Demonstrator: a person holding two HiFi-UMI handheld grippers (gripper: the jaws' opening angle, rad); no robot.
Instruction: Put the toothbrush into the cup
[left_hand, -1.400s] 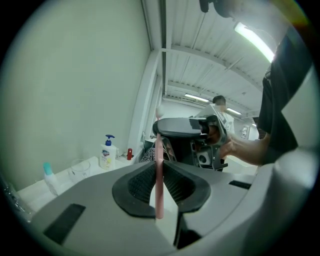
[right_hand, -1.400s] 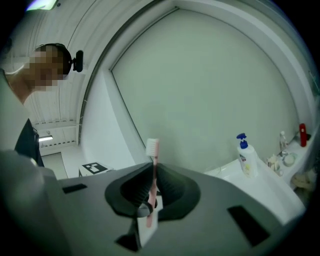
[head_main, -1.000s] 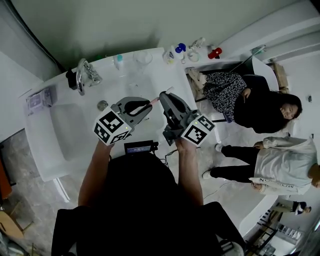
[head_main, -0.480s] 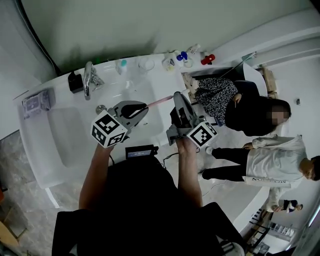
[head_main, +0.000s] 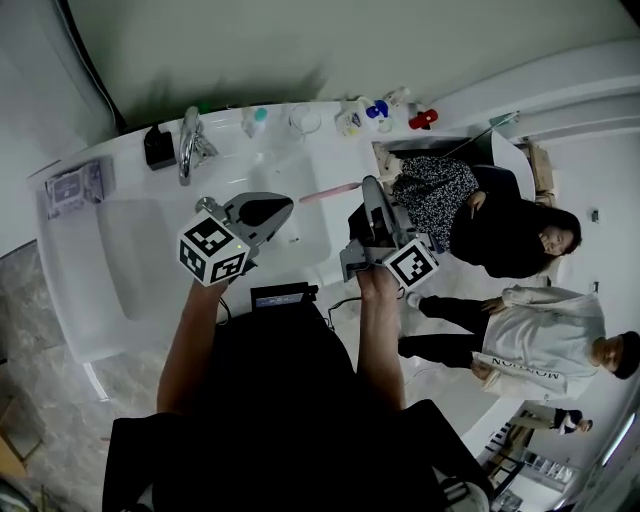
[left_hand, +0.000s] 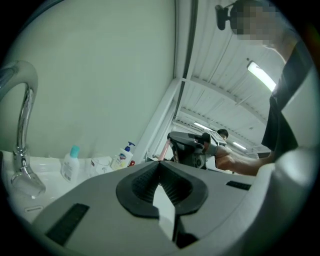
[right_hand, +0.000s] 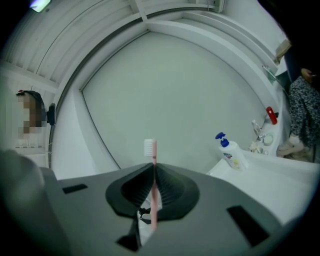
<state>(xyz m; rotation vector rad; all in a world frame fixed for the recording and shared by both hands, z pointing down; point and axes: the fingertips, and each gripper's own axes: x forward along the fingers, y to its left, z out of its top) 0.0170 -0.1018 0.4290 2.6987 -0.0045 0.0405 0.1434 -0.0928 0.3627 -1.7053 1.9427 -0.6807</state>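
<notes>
A pink toothbrush (head_main: 328, 190) sticks out leftward over the sink from my right gripper (head_main: 368, 205), which is shut on its handle. In the right gripper view the brush (right_hand: 152, 170) stands between the pads with its white bristle head above the tips of the right gripper (right_hand: 152, 167). My left gripper (head_main: 272, 212) hangs over the basin, apart from the brush, its jaws closing tight with nothing between them. The left gripper (left_hand: 160, 164) looks across at the right gripper (left_hand: 192, 147). A clear cup (head_main: 305, 120) stands on the back ledge, also small in the left gripper view as the cup (left_hand: 101, 164).
The white sink (head_main: 120, 270) has a chrome faucet (head_main: 190, 140) at the back. A blue-capped bottle (head_main: 255, 120), a pump soap bottle (head_main: 350, 118) and a red item (head_main: 425, 120) line the ledge. A black box (head_main: 158, 150) sits left. Seated people (head_main: 500, 215) are at the right.
The left gripper has drawn away to the left from the toothbrush's free end. The brush stays in the right gripper, and its head now lies further left over the basin.
</notes>
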